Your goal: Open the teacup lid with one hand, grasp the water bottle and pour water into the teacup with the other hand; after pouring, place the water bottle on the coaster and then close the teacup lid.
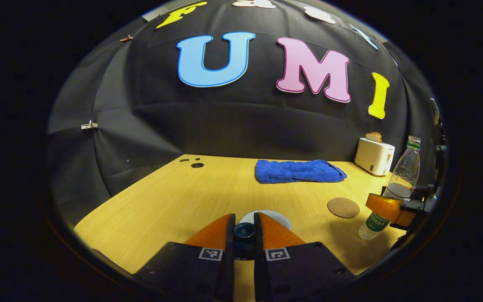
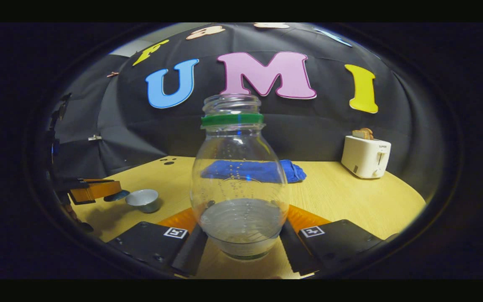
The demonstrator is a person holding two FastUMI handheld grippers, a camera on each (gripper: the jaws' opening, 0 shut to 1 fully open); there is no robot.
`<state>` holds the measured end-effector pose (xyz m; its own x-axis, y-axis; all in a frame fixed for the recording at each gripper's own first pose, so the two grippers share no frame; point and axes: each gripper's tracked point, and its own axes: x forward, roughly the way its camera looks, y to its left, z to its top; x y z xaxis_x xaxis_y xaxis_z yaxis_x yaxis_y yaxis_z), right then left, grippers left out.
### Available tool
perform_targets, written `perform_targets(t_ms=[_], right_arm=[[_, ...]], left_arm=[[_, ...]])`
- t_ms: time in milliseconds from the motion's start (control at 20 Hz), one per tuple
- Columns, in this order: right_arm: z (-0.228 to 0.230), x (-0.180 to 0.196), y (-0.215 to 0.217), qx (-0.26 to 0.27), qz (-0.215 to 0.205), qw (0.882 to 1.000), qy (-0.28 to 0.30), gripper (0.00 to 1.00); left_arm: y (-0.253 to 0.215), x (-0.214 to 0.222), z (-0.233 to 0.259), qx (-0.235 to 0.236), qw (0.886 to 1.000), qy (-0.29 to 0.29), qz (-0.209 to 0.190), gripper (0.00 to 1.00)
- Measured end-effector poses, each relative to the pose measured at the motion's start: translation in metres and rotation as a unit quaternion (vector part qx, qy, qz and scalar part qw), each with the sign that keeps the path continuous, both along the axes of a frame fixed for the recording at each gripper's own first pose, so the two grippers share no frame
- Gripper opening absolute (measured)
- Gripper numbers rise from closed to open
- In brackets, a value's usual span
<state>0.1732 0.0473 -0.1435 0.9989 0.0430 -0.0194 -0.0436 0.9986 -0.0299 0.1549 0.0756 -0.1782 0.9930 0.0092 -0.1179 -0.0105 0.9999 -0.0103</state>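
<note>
Upright, the water bottle sits clamped in the right hand-held gripper.

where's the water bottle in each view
left gripper view: the water bottle stands at the far right edge, clamped in the right gripper, just right of the round coaster.
right gripper view: it is front and centre, uncapped, held between that gripper's own fingers.
shared landmark: the white toaster, behind the bottle in both views.
</note>
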Motion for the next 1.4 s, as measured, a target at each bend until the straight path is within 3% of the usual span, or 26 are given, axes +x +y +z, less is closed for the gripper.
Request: perform_targets(t_ms=[150,200,350,600,900,1000,1150,1400], right_arm=[[0.000,0.002,0.005,-0.026,0.007,1.000,0.009,0.78],[0.001,0.002,0.009,-0.047,0.014,0.999,0.014,0.72],[0.016,0.003,0.009,-0.119,0.022,0.993,0.004,0.75],[0.053,0.025,0.015,-0.241,0.020,0.970,-0.020,0.75],[0.073,0.057,0.045,-0.350,0.022,0.935,-0.052,0.75],[0.074,0.064,0.054,-0.392,0.024,0.917,-0.066,0.75],[0.072,0.074,0.067,-0.466,0.027,0.880,-0.088,0.75],[0.045,0.086,0.083,-0.519,0.031,0.850,-0.079,0.75]], left_arm=[[0.009,-0.004,0.002,-0.007,1.000,-0.001,0.008,0.23],[0.011,-0.005,0.002,-0.009,1.000,-0.001,0.010,0.23],[0.020,-0.011,0.011,-0.005,1.000,-0.007,0.020,0.23],[0.039,-0.026,0.031,0.000,0.999,-0.022,0.030,0.23],[0.064,-0.038,0.050,0.004,0.999,-0.035,0.035,0.23],[0.070,-0.039,0.052,-0.010,0.999,-0.036,0.032,0.23],[0.081,-0.039,0.046,-0.025,0.999,-0.035,0.032,0.23],[0.087,-0.044,0.018,-0.066,0.997,-0.007,0.035,0.23]])
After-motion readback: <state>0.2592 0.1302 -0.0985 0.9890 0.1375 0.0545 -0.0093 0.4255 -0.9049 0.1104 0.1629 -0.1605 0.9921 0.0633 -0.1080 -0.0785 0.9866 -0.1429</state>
